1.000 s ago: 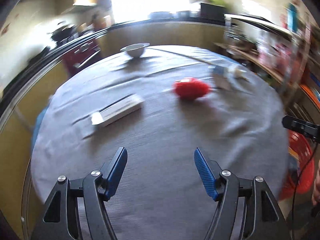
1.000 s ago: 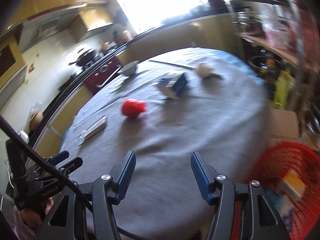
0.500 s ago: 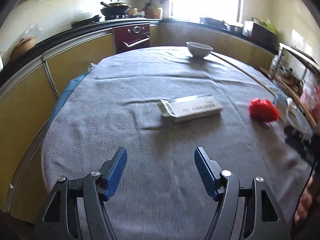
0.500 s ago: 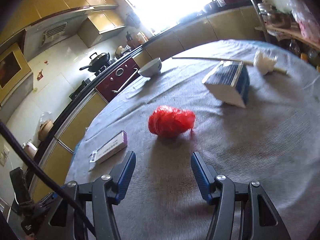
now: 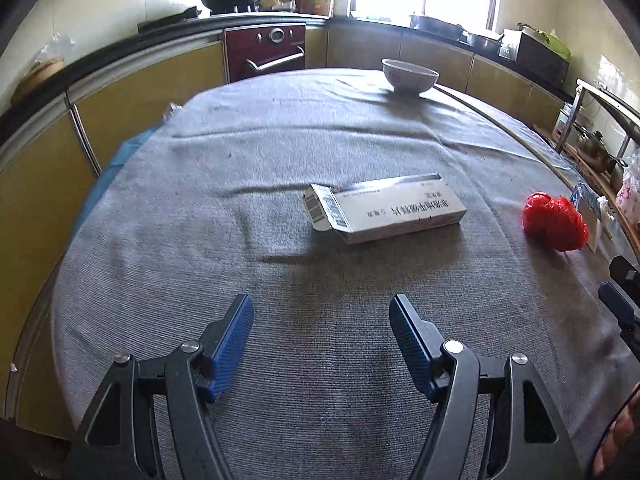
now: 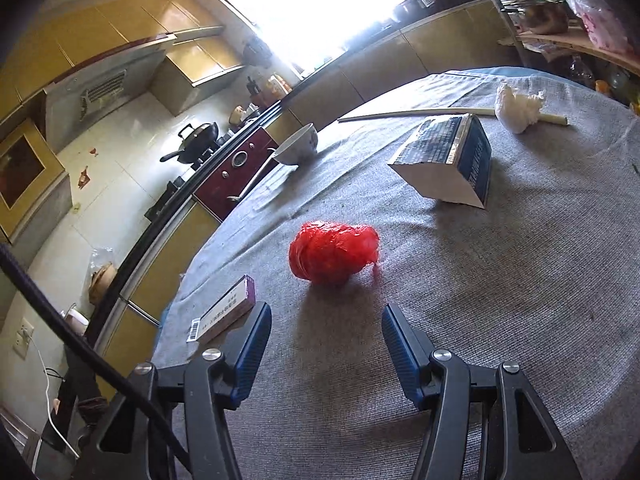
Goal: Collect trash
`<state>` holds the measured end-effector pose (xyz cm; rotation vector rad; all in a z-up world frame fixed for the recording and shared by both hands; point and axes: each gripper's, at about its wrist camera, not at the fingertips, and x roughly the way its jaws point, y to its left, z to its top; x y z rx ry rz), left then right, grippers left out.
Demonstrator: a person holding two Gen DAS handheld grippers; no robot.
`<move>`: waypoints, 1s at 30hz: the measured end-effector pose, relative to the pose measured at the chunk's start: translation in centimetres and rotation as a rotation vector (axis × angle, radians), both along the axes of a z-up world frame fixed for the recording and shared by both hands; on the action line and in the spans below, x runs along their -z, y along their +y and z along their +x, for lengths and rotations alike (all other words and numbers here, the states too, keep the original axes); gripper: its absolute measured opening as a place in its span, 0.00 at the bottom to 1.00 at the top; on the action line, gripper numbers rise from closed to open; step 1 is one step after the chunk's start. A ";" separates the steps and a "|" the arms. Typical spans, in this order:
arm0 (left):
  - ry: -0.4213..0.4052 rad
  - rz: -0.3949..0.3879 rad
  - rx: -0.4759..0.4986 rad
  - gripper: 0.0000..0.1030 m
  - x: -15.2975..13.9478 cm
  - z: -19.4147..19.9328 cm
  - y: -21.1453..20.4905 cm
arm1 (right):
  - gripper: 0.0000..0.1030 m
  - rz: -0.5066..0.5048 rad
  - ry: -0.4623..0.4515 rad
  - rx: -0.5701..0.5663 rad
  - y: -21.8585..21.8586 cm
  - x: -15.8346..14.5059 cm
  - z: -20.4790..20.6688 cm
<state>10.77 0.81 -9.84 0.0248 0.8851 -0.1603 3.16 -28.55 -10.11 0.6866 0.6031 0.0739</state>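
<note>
Crumpled red plastic bag on grey tablecloth, just ahead of right gripper, jaws wide, nothing held. Flat medicine box lies ahead of left gripper, slightly right of centre, well apart; jaws wide, nothing held. Blue-and-white carton beyond bag, white tissue wad farther back. Bowl at far table edge.

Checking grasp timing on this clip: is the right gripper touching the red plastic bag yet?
Apart. In the right wrist view the right gripper is open and a strip of bare grey tablecloth separates its fingertips from the red plastic bag.
</note>
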 end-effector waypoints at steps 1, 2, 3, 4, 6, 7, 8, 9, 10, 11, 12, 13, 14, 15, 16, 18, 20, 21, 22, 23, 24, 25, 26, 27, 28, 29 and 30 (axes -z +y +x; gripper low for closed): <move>0.011 -0.006 0.004 0.70 0.1 0.1 0.0 | 0.60 0.001 -0.002 -0.001 0.0 0.0 0.0; 0.013 -0.010 0.007 0.71 0.1 0.2 0.0 | 0.60 0.002 -0.004 -0.004 0.1 0.0 0.0; 0.013 -0.017 0.017 0.76 0.2 0.1 0.0 | 0.60 0.003 -0.005 -0.006 0.0 -0.1 0.0; 0.017 -0.021 0.026 0.80 0.2 0.2 0.0 | 0.60 0.004 -0.005 -0.008 0.0 -0.1 0.0; 0.022 -0.017 0.038 0.83 0.3 0.3 -0.3 | 0.60 0.007 -0.006 -0.011 -0.1 -0.1 0.0; 0.024 -0.009 0.042 0.85 0.4 0.2 -0.5 | 0.60 0.009 -0.008 -0.012 -0.1 -0.1 0.0; 0.027 -0.002 0.049 0.86 0.4 0.3 -0.7 | 0.60 0.010 -0.010 -0.013 -0.1 0.0 0.0; 0.031 0.005 0.059 0.89 0.5 0.3 -0.9 | 0.60 0.012 -0.011 -0.013 -0.1 0.0 0.0; 0.033 0.008 0.065 0.91 0.5 0.3 -1.1 | 0.60 0.015 -0.013 -0.015 -0.1 0.0 0.0; 0.035 0.012 0.068 0.91 0.6 0.2 -1.1 | 0.60 0.017 -0.014 -0.018 -0.2 0.0 0.0; 0.036 0.015 0.069 0.92 0.6 0.2 -1.2 | 0.60 0.019 -0.015 -0.021 -0.1 0.0 0.0; 0.036 0.016 0.069 0.92 0.6 0.2 -1.2 | 0.60 0.020 -0.016 -0.025 -0.1 0.0 0.0; 0.037 0.015 0.070 0.92 0.6 0.2 -1.2 | 0.60 0.023 -0.018 -0.029 -0.1 0.0 0.0; 0.038 0.014 0.071 0.92 0.6 0.2 -1.2 | 0.60 0.025 -0.019 -0.031 0.0 0.0 0.0; 0.038 0.015 0.072 0.93 0.6 0.2 -1.2 | 0.60 0.028 -0.019 -0.035 0.0 0.0 0.0; 0.041 0.019 0.076 0.94 0.7 0.3 -1.3 | 0.60 0.036 -0.020 -0.040 -0.1 0.0 0.1; 0.044 0.034 0.079 0.95 0.8 0.2 -1.5 | 0.60 0.042 -0.023 -0.045 -0.1 0.1 0.1; 0.046 0.041 0.080 0.96 0.8 0.3 -1.6 | 0.60 0.044 -0.024 -0.047 -0.1 0.1 0.1; 0.047 0.042 0.083 0.97 0.8 0.3 -1.7 | 0.60 0.044 -0.023 -0.048 -0.1 0.1 0.1; 0.048 0.041 0.083 0.97 0.9 0.3 -1.7 | 0.60 0.047 -0.023 -0.052 0.0 0.1 0.2; 0.048 0.041 0.083 0.97 0.9 0.3 -1.7 | 0.60 0.050 -0.024 -0.056 0.0 0.1 0.2; 0.048 0.041 0.083 0.98 0.9 0.3 -1.7 | 0.60 0.052 -0.025 -0.059 0.0 0.1 0.2; 0.048 0.042 0.083 0.98 0.9 0.3 -1.6 | 0.60 0.053 -0.022 -0.059 0.0 0.2 0.3; 0.048 0.043 0.082 0.98 0.9 0.3 -1.6 | 0.60 0.055 -0.020 -0.063 0.0 0.2 0.3; 0.048 0.044 0.082 0.98 0.9 0.3 -1.6 | 0.60 0.059 -0.018 -0.068 0.0 0.2 0.4; 0.048 0.043 0.082 0.98 0.9 0.3 -1.6 | 0.60 0.061 -0.018 -0.069 0.0 0.3 0.4; 0.049 0.043 0.081 0.98 0.9 0.3 -1.6 | 0.60 0.064 -0.017 -0.071 0.1 0.3 0.4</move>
